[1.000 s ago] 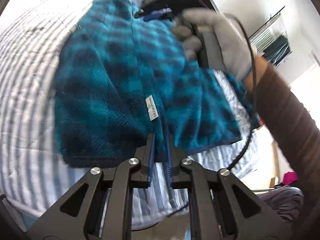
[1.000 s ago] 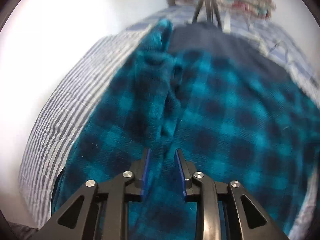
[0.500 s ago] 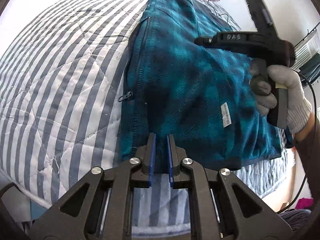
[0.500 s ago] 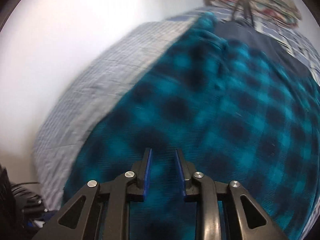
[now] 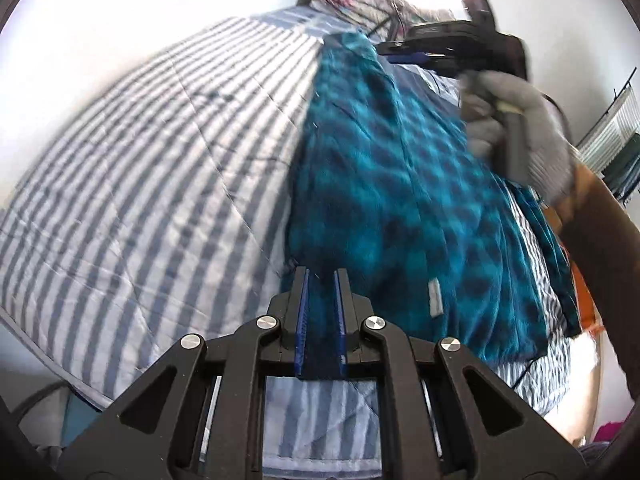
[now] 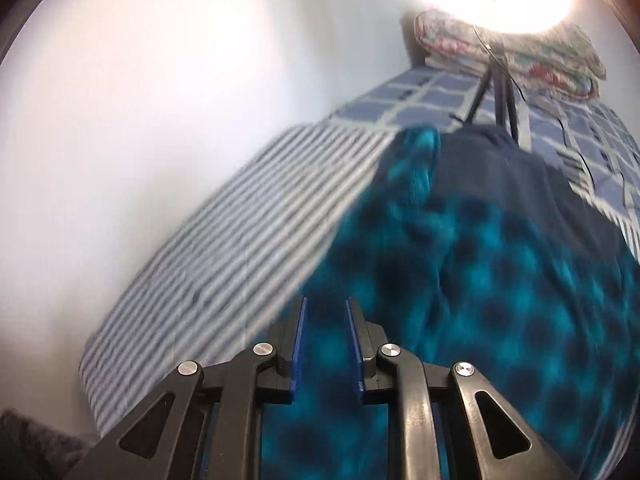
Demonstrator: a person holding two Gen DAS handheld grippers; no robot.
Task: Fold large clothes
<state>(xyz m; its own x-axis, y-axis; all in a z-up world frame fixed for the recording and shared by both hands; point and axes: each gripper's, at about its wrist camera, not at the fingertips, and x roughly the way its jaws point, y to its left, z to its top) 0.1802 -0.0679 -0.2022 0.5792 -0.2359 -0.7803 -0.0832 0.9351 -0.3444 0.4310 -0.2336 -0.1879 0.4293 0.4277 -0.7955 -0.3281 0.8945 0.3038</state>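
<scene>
Since the earlier frame the right claw (image 6: 326,344) has lifted clear, jaws opening, empty. The left claw (image 5: 320,312) stays clamped on the near hem of the jacket (image 5: 400,200), which stretches away lengthwise along the bed (image 5: 140,184).

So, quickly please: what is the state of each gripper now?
Left gripper: shut on the hem of the teal plaid fleece.
Right gripper: jaws opening; the fleece lies behind them, and a grip cannot be told.

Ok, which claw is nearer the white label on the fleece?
Left. The left claw grips the fleece hem beside the white label; the right claw, jaws opening with nothing pinched, is at the far end.
</scene>
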